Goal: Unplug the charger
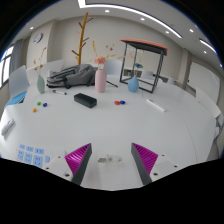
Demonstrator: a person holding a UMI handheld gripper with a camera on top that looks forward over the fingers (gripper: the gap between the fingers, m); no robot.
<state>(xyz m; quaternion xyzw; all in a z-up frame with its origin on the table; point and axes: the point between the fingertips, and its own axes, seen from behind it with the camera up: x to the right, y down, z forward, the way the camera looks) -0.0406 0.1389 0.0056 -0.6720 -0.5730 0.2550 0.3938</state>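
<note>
My gripper point(112, 160) is open over a white table point(120, 125), with nothing held. Its magenta pads point(79, 156) stand wide apart. A small pale, clear object point(109, 158) lies on the table between the fingers, touching neither. Well beyond the fingers lie a black rectangular block point(85, 100) and a flat white strip-like thing point(160, 103). I cannot tell which of them is the charger, and no cable or plug shows clearly.
A pink bottle point(100, 75) stands at the back beside a grey heap point(65, 76). Small blue and red pieces point(119, 101) lie mid-table. A blue-marked sheet point(31, 155) lies left of the fingers. A dark-topped table point(146, 50) stands behind.
</note>
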